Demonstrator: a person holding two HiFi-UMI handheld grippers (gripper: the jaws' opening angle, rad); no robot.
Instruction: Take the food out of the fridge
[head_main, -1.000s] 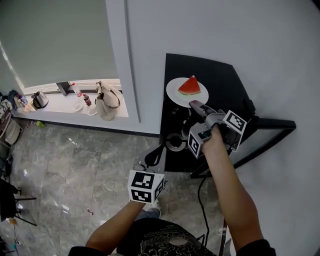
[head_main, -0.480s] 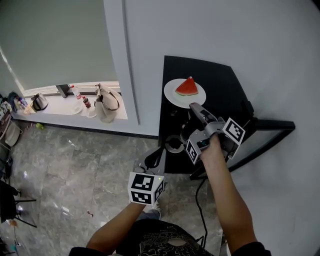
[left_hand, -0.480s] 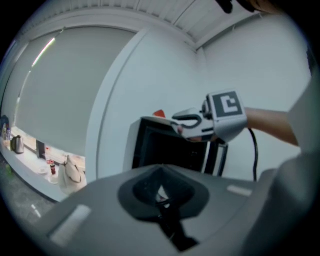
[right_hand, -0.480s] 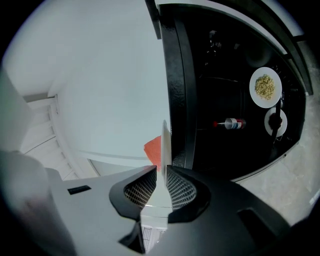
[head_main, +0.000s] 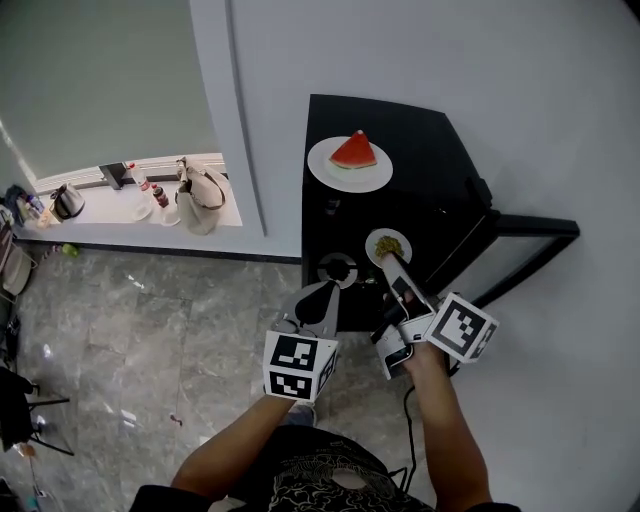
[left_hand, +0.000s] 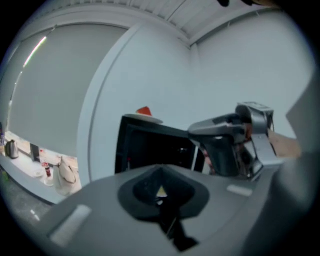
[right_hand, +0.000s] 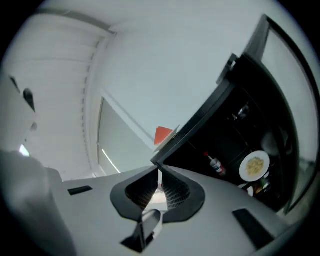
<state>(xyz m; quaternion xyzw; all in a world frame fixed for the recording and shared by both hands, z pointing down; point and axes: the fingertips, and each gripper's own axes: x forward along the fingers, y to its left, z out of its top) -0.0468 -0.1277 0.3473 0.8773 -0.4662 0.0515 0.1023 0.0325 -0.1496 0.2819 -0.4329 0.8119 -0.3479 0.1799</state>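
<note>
A black mini fridge stands against the wall with its door swung open to the right. On its top lies a white plate with a watermelon slice, which also shows as a red watermelon tip. Inside, a small plate of yellowish food sits on a shelf near a bottle. My right gripper points level at the opening, just short of that plate; its jaws are closing with nothing between them. My left gripper is shut and empty at the fridge's front left.
A round dark item sits low in the fridge beside the left gripper. A windowsill at the left carries a bag, a kettle and bottles. Grey marble floor lies below. A cable trails by the fridge.
The right gripper has drawn back from the fridge toward me and rolled over. The small plate of food has come into view. The left gripper has edged forward.
</note>
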